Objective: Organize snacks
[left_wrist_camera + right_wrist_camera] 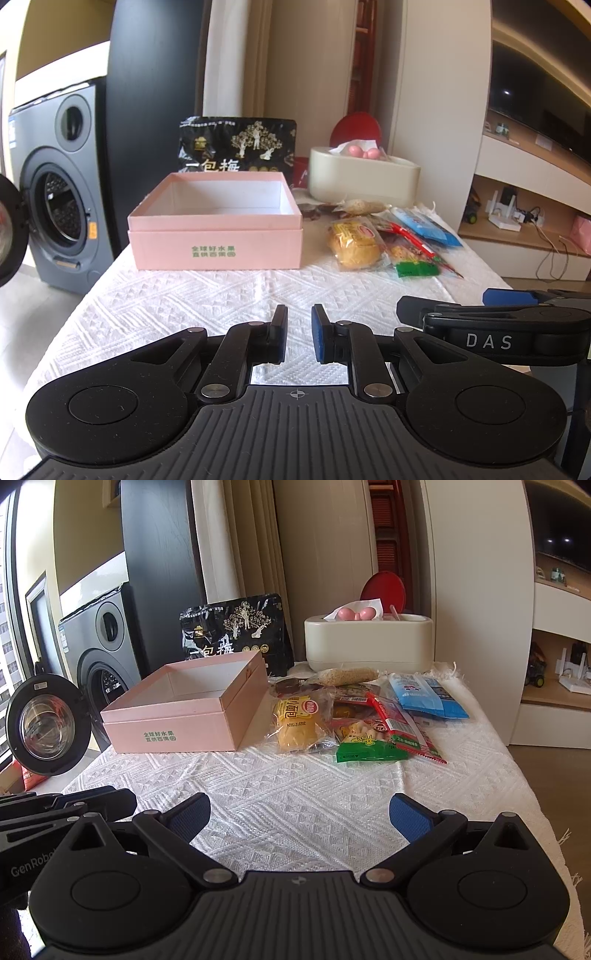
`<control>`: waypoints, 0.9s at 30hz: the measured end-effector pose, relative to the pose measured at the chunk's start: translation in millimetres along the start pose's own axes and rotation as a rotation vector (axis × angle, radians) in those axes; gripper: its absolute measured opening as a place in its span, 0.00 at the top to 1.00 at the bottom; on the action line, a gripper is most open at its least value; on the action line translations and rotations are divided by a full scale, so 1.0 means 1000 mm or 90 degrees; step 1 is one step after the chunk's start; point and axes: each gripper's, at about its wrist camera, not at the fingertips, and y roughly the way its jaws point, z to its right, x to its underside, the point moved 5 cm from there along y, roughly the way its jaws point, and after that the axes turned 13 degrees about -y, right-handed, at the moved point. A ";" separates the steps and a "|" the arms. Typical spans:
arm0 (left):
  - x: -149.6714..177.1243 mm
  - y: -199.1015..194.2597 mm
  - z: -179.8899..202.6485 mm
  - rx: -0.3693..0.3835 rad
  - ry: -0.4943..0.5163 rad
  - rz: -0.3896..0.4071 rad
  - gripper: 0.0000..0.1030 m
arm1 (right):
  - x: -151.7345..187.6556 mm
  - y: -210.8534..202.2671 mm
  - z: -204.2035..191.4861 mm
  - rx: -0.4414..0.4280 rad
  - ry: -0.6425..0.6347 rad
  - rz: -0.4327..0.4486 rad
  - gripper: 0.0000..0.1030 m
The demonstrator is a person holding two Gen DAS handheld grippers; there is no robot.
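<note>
Snacks (354,716) lie well ahead of the spread right tool (299,812), beside the pink box (177,723).

white cloth (295,794) under pink box (173,720), snacks (354,720).

A grey washing machine (61,184), its round door (48,725) swung open, is seen left of a worktop (295,794) draped in white woven cloth. Pale curtains (236,554) are hung behind; white wall shelving (524,192) is lit softly at right.
</note>
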 end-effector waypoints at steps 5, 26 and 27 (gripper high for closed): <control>-0.003 0.001 0.000 -0.001 0.000 -0.002 0.85 | 0.001 0.000 0.000 -0.002 0.003 -0.003 0.00; -0.006 0.008 0.006 -0.004 0.018 -0.024 0.87 | 0.001 0.004 0.012 0.010 0.009 -0.009 0.00; -0.006 0.011 0.008 0.002 0.020 -0.033 0.87 | 0.000 0.004 0.017 0.016 0.009 -0.008 0.00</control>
